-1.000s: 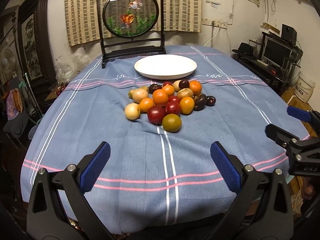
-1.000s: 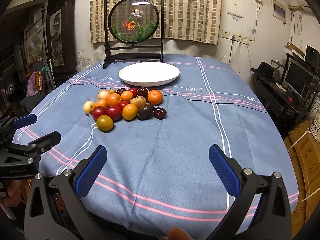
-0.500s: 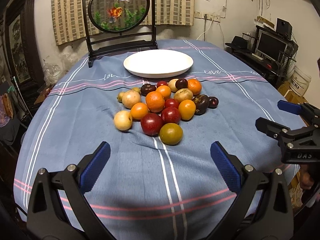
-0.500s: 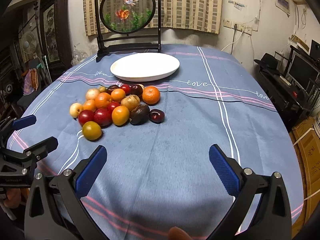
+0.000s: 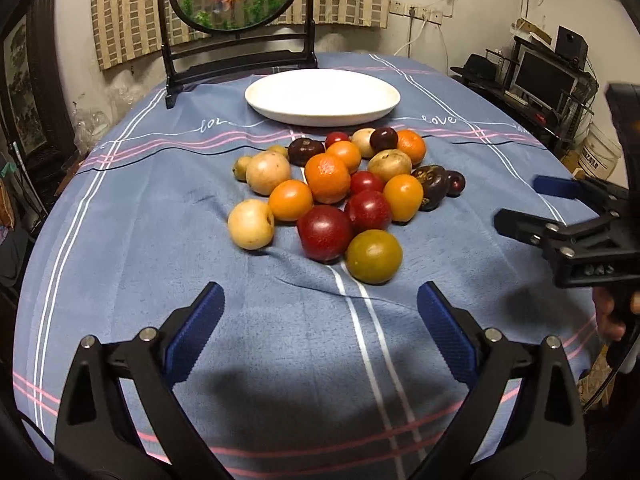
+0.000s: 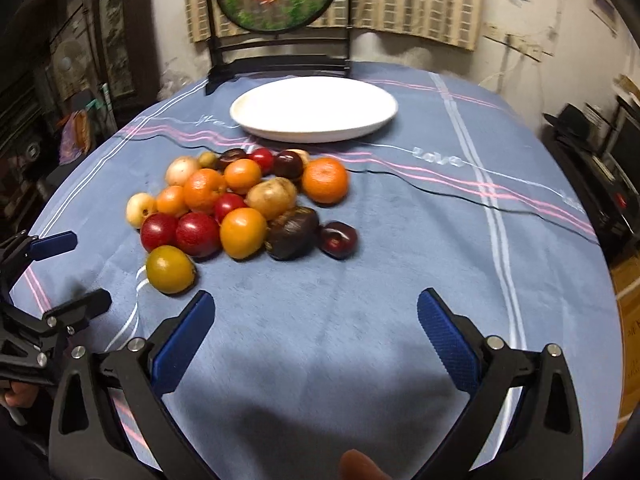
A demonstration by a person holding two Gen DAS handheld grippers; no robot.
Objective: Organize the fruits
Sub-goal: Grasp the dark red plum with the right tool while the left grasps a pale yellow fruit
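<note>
I was at the approach, nothing picked up yet. My left gripper (image 5: 320,320) had its jaws wide and beginning to narrow, with only blue cloth between them; my right gripper (image 6: 316,320) was the same, wide, easing inward, nothing between the pads. Neither touched a fruit.

The fruit pile (image 5: 340,192) lay on the worktop (image 5: 120,280) just ahead of my left jaws and ahead and to the left of my right jaws. The white plate (image 5: 320,96) sat bare beyond the pile, farther from both pairs. I judged it to be where the fruit should go.

Nearest my left jaws was the olive-yellow fruit (image 5: 374,256), touching a dark red fruit (image 5: 325,233). Nearest my right jaws was the small dark plum (image 6: 338,239), slightly apart at the pile's edge. I judged each the easy first pick: straddle it cleanly without nudging its neighbours, since round fruit would roll.

I counted one plate and about eighteen fruits: five orange, four red, four or five pale tan, three dark purple, one olive-yellow, one small greenish one half hidden at the back.
</note>
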